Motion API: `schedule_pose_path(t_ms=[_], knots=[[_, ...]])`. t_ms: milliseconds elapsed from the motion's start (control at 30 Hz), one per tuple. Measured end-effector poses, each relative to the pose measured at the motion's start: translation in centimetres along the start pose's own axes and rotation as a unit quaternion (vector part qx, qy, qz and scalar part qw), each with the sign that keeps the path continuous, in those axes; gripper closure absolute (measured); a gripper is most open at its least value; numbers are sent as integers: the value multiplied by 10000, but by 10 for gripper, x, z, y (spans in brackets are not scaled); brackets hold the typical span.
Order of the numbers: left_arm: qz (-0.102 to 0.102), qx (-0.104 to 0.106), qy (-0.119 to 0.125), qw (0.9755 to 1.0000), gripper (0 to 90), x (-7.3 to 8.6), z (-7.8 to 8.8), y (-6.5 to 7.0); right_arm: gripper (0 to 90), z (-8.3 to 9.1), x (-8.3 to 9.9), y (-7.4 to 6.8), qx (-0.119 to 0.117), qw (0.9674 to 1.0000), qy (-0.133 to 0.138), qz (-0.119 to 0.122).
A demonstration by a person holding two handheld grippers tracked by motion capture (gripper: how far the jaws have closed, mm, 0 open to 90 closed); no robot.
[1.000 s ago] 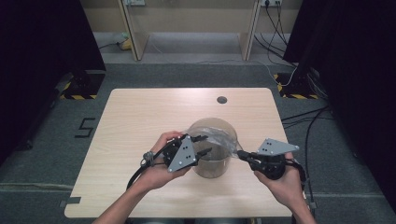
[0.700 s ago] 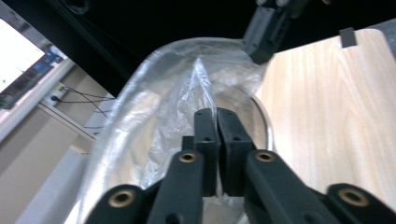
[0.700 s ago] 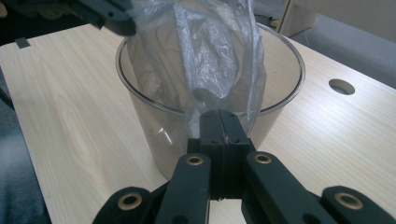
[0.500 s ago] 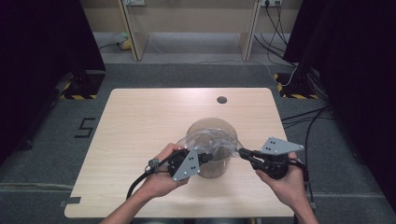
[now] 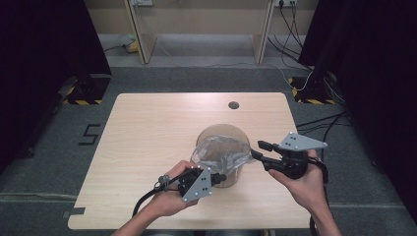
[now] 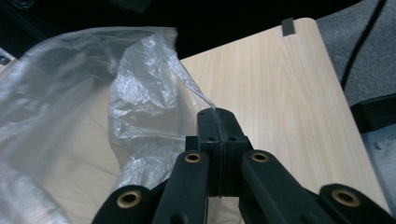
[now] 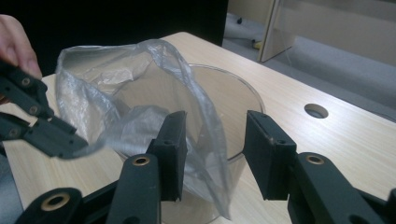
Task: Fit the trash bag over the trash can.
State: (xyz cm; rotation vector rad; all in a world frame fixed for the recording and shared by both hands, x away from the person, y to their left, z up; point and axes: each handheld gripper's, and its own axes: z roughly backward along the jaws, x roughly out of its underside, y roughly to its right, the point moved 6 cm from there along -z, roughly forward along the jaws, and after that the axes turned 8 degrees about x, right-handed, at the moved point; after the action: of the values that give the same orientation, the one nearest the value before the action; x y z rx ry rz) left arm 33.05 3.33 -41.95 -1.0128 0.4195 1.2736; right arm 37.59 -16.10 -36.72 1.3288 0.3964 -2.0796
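Note:
A clear round plastic tub [image 5: 231, 129] stands on the wooden table [image 5: 147, 132] with a thin clear plastic bag [image 5: 216, 150] draped into it. At the tub's near side my left gripper [image 5: 222, 177] is shut on the bag's edge; in the left gripper view the film runs into the closed tips [image 6: 215, 116] from the bag [image 6: 140, 93]. My right gripper [image 5: 259, 151] sits at the tub's right side. Its jaws have just been opening and stand apart [image 7: 215, 135], with a fold of the bag [image 7: 130, 79] hanging loose between them, over the tub's rim [image 7: 233, 88]. The left gripper [image 7: 70, 140] shows across the tub.
A round cable hole [image 5: 233, 104] lies in the table beyond the tub. Bare tabletop stretches left of the tub. The table's near edge is close under both hands. Cables and desk legs stand on the floor behind the table.
The left gripper has closed on the bag's edge and drawn it down toward the near side. The right gripper's jaws have opened off the bag and it has risen slightly.

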Motion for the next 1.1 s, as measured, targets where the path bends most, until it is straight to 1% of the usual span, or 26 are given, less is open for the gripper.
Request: schedule_pose_path(t_ms=[33,67,100,133,167,200,233,267,300,333,367,400,433,500,533,567,600,633,700,733,767,800,833,933,1000,1100], knots=[[-10,24,-9,10000,900,0,-1,1,595,0,0,0,0,10000,0,0],[-13,77,-17,10000,900,2,-3,4,625,-8,1,-1,-5,9999,-142,59],[-13,77,-17,10000,900,2,-3,4,650,-11,2,-2,-30,9997,-222,72],[-25,106,-40,9999,900,3,-4,6,678,-15,3,-1,-42,9996,-283,64],[-29,142,-54,9999,900,4,-6,8,678,-15,3,-1,-42,9996,-283,64],[-46,179,-101,9998,900,7,-7,11,734,-18,5,-1,-28,9994,-351,10],[-37,241,-140,9996,900,10,-9,15,812,-22,7,2,2,9990,-436,-107],[-37,241,-140,9996,900,10,-9,15,837,-24,7,3,33,9988,-470,-148],[-13,278,-171,9995,900,14,-10,18,857,-25,8,4,74,9986,-495,-192],[-13,278,-171,9995,900,14,-10,18,857,-25,8,4,74,9986,-495,-192],[35,310,-200,9993,900,19,-11,20,882,-26,8,6,144,9981,-530,-270],[49,315,-228,9992,900,21,-11,20,887,-26,9,8,192,9978,-552,-308],[49,315,-228,9992,900,21,-11,20,887,-26,9,8,192,9978,-552,-308],[73,330,-269,9991,900,25,-12,22,892,-28,9,12,297,9970,-605,-370],[82,329,-324,9989,900,29,-12,22,897,-30,11,16,435,9958,-678,-435],[82,329,-324,9989,900,29,-12,22,897,-30,11,16,435,9958,-678,-435],[77,316,-347,9989,900,30,-13,22,898,-31,12,19,496,9953,-708,-448],[58,306,-394,9987,900,32,-13,22,900,-34,12,22,624,9944,-731,-443],[58,316,-417,9986,900,33,-13,22,900,-38,12,25,741,9934,-761,-422],[48,314,-441,9985,900,34,-14,22,900,-38,12,25,741,9934,-761,-422],[39,282,-499,9984,900,37,-14,22,900,-41,13,27,842,9924,-809,-391],[39,282,-499,9984,900,37,-14,22,900,-41,13,27,842,9924,-809,-391],[49,274,-537,9982,900,39,-14,22,900,-45,15,30,926,9913,-865,-365],[50,220,-590,9980,900,42,-13,20,900,-49,18,32,976,9904,-906,-367],[102,193,-610,9979,900,45,-13,19,890,-54,20,32,998,9903,-880,-406],[105,166,-595,9980,900,43,-12,20,880,-58,20,33,1058,9898,-854,-425]])
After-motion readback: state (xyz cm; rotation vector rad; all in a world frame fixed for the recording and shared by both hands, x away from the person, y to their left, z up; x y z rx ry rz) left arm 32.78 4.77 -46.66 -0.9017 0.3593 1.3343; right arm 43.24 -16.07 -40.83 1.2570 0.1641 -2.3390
